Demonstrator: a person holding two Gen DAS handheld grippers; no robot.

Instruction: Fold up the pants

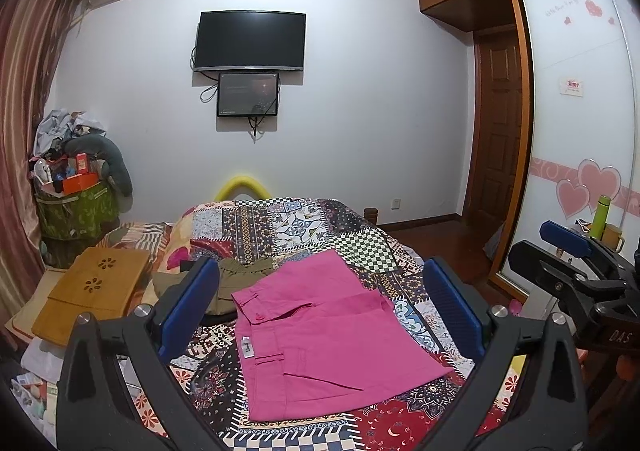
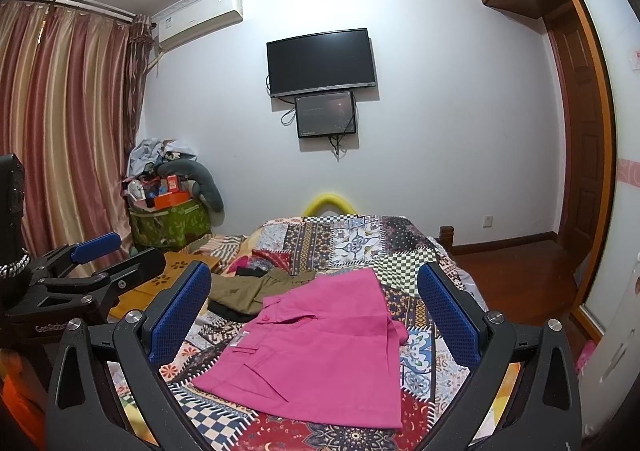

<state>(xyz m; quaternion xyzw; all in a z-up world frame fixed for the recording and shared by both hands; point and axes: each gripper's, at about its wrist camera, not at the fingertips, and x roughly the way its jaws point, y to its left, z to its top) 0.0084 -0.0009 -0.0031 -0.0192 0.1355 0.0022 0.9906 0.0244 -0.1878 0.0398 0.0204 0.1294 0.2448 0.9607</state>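
On the bed (image 1: 280, 219) the pink pants (image 1: 320, 335) lie flat in a folded block between our left tool (image 1: 320, 315) and right tool (image 2: 314, 315), both spread wide and empty, so we judge folding nearly done, needing only a final fold or smoothing.

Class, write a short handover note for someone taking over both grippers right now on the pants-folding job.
Left gripper: open, holding nothing, above the bed.
Right gripper: open, holding nothing, alongside.
Pink pants: lying flat on the patchwork quilt, already folded into a compact rectangle, waistband button visible.
Olive garment: crumpled behind the pink pants, untouched.
Done: pink pants look folded.
Left: probably the olive garment; check whether the pink pants need one more fold.
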